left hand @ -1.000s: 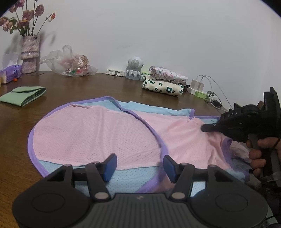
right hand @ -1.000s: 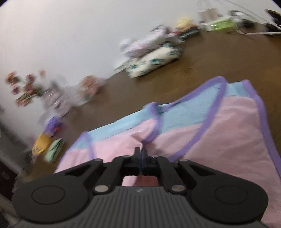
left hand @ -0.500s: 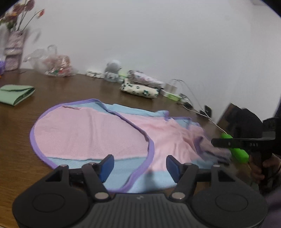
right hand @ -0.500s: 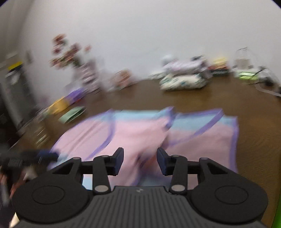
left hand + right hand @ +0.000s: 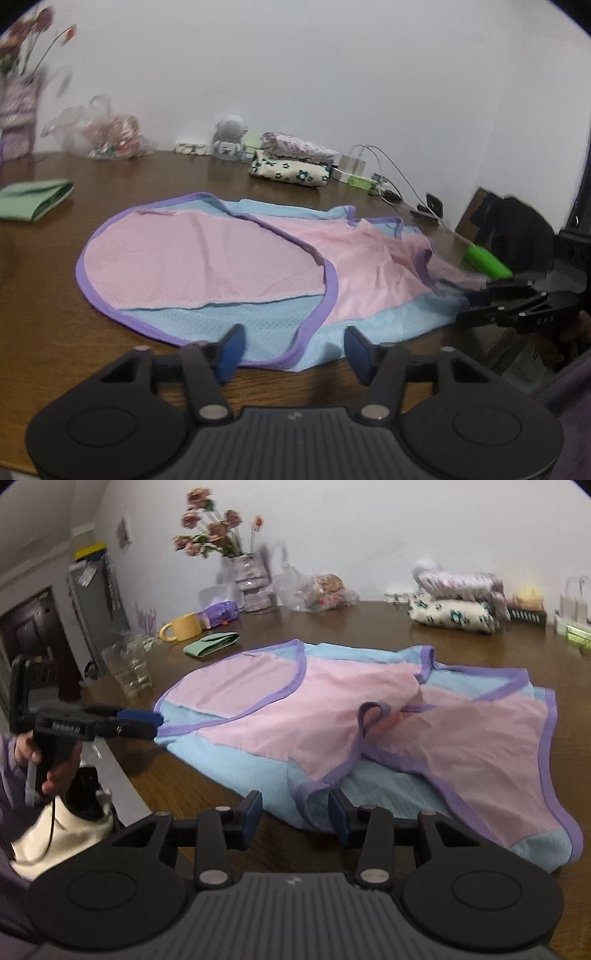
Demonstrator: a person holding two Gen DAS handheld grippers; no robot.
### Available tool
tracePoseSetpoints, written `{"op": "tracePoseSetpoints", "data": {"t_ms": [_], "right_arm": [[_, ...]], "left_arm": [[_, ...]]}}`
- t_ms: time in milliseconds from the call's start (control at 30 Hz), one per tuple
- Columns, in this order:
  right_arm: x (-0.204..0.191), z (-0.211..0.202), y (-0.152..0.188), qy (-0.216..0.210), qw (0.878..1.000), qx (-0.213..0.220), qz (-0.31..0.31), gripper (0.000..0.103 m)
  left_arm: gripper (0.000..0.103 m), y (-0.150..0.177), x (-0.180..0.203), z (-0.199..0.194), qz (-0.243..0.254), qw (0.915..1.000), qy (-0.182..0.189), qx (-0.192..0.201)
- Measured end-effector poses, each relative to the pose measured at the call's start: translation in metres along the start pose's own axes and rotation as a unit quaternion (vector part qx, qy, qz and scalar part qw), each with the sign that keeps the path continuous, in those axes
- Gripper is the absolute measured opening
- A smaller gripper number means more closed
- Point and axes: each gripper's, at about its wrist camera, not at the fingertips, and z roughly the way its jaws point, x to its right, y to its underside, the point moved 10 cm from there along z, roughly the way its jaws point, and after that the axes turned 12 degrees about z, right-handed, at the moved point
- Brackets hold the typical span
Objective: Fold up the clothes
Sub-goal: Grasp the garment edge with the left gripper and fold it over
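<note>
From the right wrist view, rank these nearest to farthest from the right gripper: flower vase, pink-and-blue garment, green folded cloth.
1. Pink-and-blue garment, directly ahead of the right gripper.
2. Green folded cloth, farther back, left.
3. Flower vase, at the wall, back left.

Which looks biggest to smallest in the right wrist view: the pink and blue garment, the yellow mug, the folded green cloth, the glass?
1. pink and blue garment
2. folded green cloth and glass: look alike, and the glass is nearer
3. yellow mug

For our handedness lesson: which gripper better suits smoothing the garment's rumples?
Right: both straddle the garment's hem ungripped; right gripper, jaws just opened, faces its rumples; left gripper, jaws just narrowed, faces flat cloth.
</note>
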Motion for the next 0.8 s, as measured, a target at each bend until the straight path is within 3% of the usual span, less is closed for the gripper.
{"op": "tracePoseSetpoints", "data": {"t_ms": [67,100,200,233,533,667,800], "right_arm": [[-0.005,0.000,0.007,0.020,0.998,0.018,-0.058,0.035],[-0.008,-0.002,0.009,0.026,0.996,0.028,-0.078,0.029],[-0.008,-0.005,0.009,0.028,0.996,0.032,-0.075,0.006],[-0.007,-0.006,0.009,0.034,0.996,0.033,-0.075,0.003],[0.005,-0.014,-0.005,-0.010,0.999,0.002,-0.048,0.002],[0.012,-0.021,-0.033,-0.035,0.999,0.019,-0.031,0.002],[0.034,0.000,-0.079,-0.007,0.999,0.036,-0.009,0.002]], "left_arm": [[0.028,0.003,0.002,0.000,0.037,0.9993,-0.009,0.000],[0.026,0.004,0.002,-0.001,0.044,0.9989,-0.012,0.000],[0.016,0.006,-0.001,-0.004,0.054,0.9984,-0.019,-0.002],[0.011,0.006,-0.003,-0.005,0.052,0.9985,-0.020,-0.005],[0.005,-0.013,-0.014,-0.012,0.076,0.9970,-0.016,-0.011],[0.005,-0.047,-0.025,-0.010,0.106,0.9943,-0.012,0.002],[0.006,-0.082,-0.043,0.024,0.166,0.9855,-0.034,-0.015]]}}
